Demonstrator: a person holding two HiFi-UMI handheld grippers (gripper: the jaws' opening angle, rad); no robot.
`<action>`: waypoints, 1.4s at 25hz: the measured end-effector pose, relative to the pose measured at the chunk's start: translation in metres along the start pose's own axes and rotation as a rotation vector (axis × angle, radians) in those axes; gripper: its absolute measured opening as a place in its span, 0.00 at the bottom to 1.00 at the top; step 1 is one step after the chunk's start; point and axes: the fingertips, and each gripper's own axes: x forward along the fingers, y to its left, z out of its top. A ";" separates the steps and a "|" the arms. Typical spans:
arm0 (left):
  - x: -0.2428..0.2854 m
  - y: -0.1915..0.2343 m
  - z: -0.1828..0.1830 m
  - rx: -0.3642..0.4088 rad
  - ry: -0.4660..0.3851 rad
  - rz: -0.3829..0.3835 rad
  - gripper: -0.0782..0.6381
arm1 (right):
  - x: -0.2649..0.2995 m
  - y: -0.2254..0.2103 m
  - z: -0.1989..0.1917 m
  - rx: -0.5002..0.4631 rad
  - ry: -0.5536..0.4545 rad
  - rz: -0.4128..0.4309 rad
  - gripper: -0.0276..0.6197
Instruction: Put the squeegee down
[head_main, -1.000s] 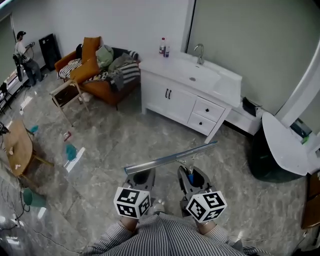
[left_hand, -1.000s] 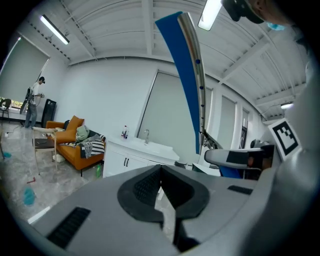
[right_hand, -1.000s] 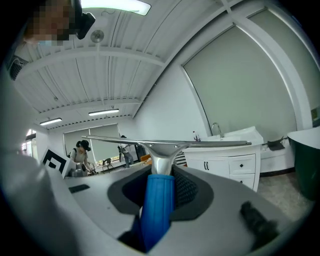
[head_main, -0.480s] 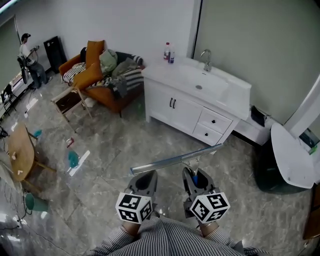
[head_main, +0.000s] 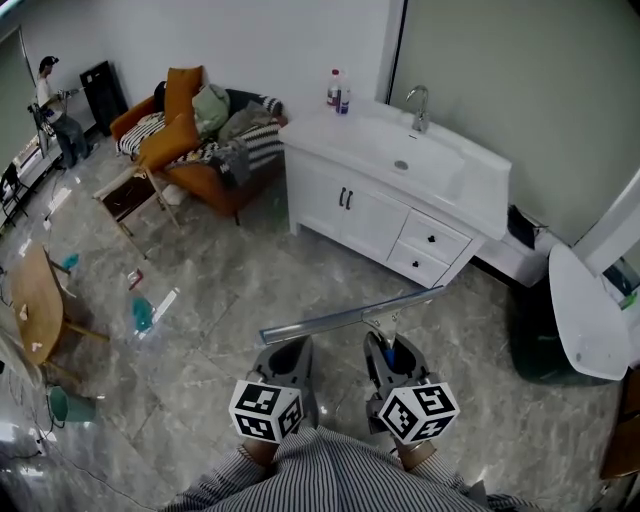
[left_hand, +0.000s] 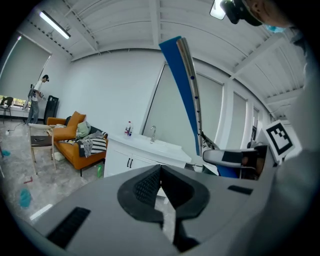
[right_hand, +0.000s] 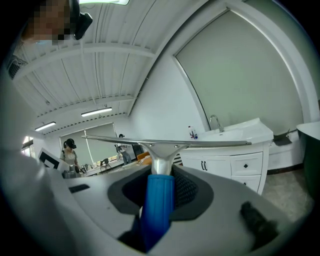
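My right gripper (head_main: 389, 357) (right_hand: 161, 187) is shut on the blue handle (right_hand: 158, 202) of a squeegee. Its long metal blade (head_main: 350, 315) (right_hand: 165, 142) stretches level across both grippers, above the grey floor. In the left gripper view the same blade (left_hand: 186, 85) stands up at the right with a blue strip along it. My left gripper (head_main: 283, 360) (left_hand: 160, 186) is shut with nothing between its dark pads. Both grippers are held side by side in front of my striped shirt, facing a white vanity cabinet (head_main: 375, 205) with a sink.
An orange sofa (head_main: 190, 150) piled with clothes stands at the left of the vanity. A small wooden chair (head_main: 130, 195) and a round wooden table (head_main: 40, 300) sit further left. A white curved panel (head_main: 585, 310) is at the right. A person (head_main: 55, 110) stands far back left.
Both grippers and the squeegee have travelled together toward the vanity, which now sits a little nearer in the head view. The grip on the handle is unchanged.
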 end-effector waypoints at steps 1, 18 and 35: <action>0.007 0.007 0.005 -0.002 -0.002 -0.002 0.13 | 0.009 -0.003 0.003 0.004 0.001 -0.007 0.20; 0.150 0.159 0.130 0.029 -0.058 -0.046 0.13 | 0.215 -0.033 0.090 -0.001 -0.070 -0.059 0.20; 0.221 0.240 0.149 0.011 0.002 -0.118 0.13 | 0.330 -0.038 0.102 0.020 -0.053 -0.101 0.20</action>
